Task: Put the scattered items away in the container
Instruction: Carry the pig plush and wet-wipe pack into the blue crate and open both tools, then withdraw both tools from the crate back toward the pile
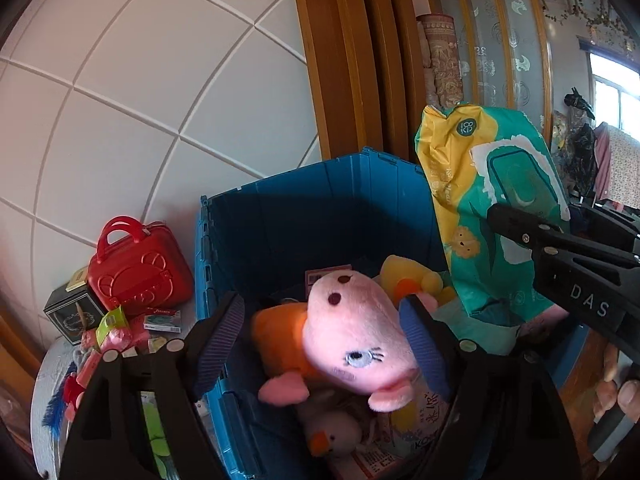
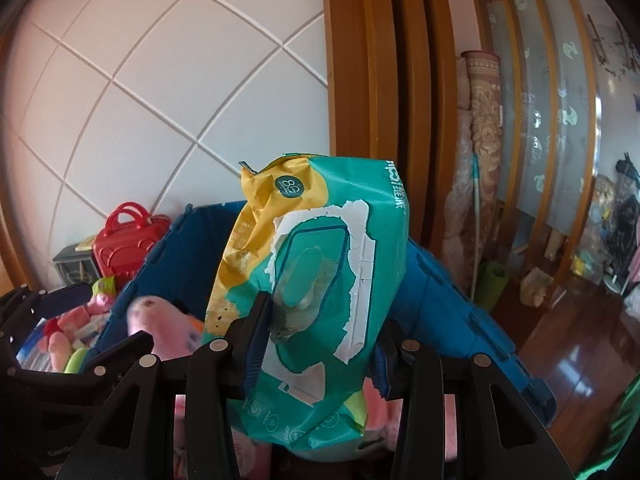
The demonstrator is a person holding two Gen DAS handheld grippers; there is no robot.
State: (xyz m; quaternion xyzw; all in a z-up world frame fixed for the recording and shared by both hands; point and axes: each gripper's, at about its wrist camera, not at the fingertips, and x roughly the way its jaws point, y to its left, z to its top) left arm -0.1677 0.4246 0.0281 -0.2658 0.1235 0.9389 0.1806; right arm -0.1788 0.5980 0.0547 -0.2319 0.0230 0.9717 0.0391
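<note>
Pink and plush, the pig toy [image 1: 352, 332] lies in the blue crate [image 1: 280, 208] between the spread pads of the left gripper [image 1: 324, 344], which stand apart from it; a yellow duck toy [image 1: 408, 280] sits behind it, and a red case [image 1: 138, 266] with small packets [image 1: 116, 336] waits on the table to the left. From the right wrist, the right gripper [image 2: 316, 348] pinches a green and yellow wipes pack [image 2: 316, 280], held upright above the crate's [image 2: 448, 300] open top, by the tiled wall [image 2: 160, 100].
</note>
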